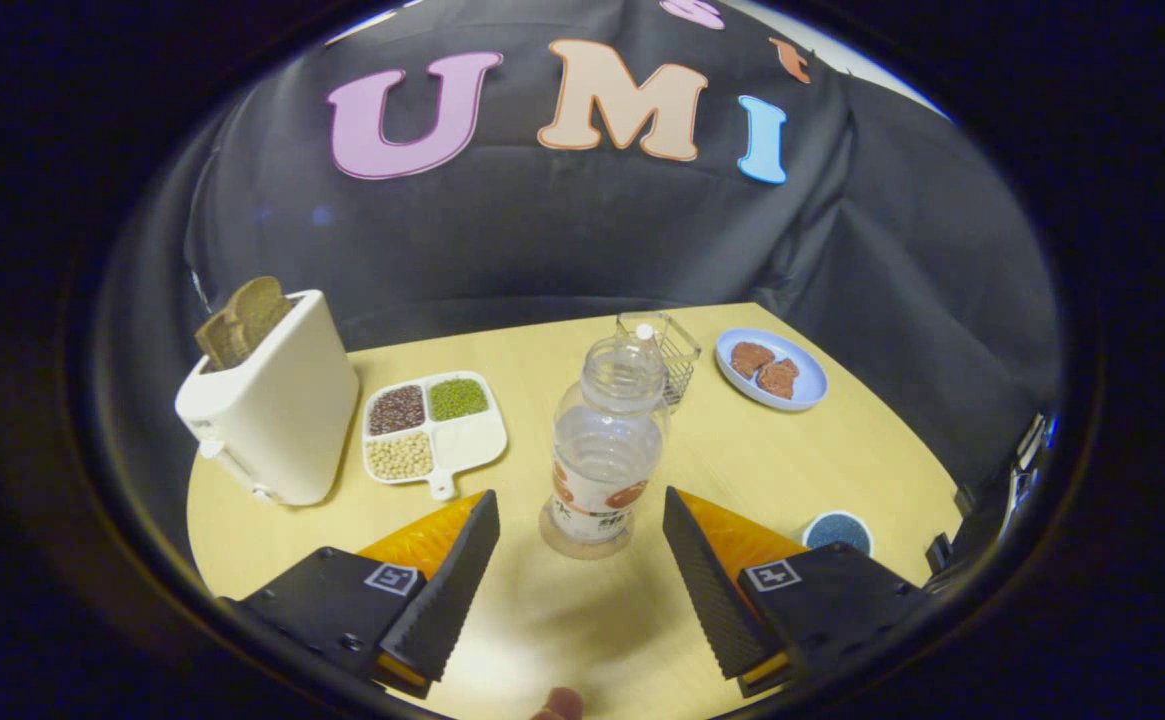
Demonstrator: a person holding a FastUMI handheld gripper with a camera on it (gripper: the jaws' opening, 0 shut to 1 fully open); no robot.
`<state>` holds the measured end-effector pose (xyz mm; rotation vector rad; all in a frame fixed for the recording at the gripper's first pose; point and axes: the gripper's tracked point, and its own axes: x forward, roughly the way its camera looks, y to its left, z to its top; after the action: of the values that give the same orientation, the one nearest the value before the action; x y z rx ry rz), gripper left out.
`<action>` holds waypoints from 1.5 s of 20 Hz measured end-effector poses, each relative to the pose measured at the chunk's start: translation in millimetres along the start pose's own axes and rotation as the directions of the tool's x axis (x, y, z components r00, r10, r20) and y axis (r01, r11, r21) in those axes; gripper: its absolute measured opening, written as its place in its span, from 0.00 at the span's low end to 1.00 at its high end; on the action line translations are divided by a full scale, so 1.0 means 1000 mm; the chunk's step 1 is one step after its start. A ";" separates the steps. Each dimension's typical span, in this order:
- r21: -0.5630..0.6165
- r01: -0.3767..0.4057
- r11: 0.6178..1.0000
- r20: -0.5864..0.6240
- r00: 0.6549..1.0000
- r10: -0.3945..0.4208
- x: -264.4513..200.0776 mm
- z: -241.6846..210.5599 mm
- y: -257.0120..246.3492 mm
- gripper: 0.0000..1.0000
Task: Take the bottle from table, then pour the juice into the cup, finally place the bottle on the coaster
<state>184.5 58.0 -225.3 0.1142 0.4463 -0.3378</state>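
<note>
Risk sits mostly with the clear plastic bottle with an orange-and-white label (604, 450), which stands upright on a pale round coaster (554, 540) on the light wooden table (842, 470), just ahead of the gap between the fingers. The gripper (582, 520) is spread wide, its jaws released and holding nothing, each fingertip standing clear of the bottle's base on either side.

The bottle looks close to empty, so I judge it light and easy to tip. If the fingers travel forward off-centre, one tip could nudge the base and slide or topple it before the other arrives. The smooth, rounded wall may also slip or twist if the jaws clench low on the label instead of around the fuller body.

Just beyond the bottle, partly hidden by its neck, stands a clear ribbed glass cup (677, 350). A forward push could drive the bottle into it. Whether the bottle has a cap on, I cannot tell; a lift with much tilt could spill whatever is left.

Beyond the right finger lies a blue plate with two brown pieces (802, 395), and just beside that finger a small dark blue round disc (837, 530). Beyond the left finger sit a white divided dish of beans (477, 440) and a cream toaster holding bread (272, 410), all well apart from the bottle.
</note>
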 end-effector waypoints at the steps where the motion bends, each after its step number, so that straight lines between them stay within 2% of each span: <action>1: 0.001 -0.020 1.000 0.012 1.000 0.020 -0.009 0.004 -0.002 1.00; 10: -0.100 -0.177 0.979 0.129 0.973 0.190 -0.084 0.059 -0.041 1.00; 14: -0.121 -0.259 0.958 0.177 0.944 0.278 -0.110 0.092 -0.055 1.00; 18: -0.140 -0.367 0.920 0.221 0.894 0.390 -0.131 0.116 -0.060 1.00; 23: -0.173 -0.398 0.901 0.225 0.874 0.430 -0.144 0.131 -0.083 1.00; 30: -0.127 -0.453 0.882 0.266 0.842 0.470 -0.170 0.146 -0.108 1.00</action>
<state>62.0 -19.8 -22.7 0.1089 0.1249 0.1390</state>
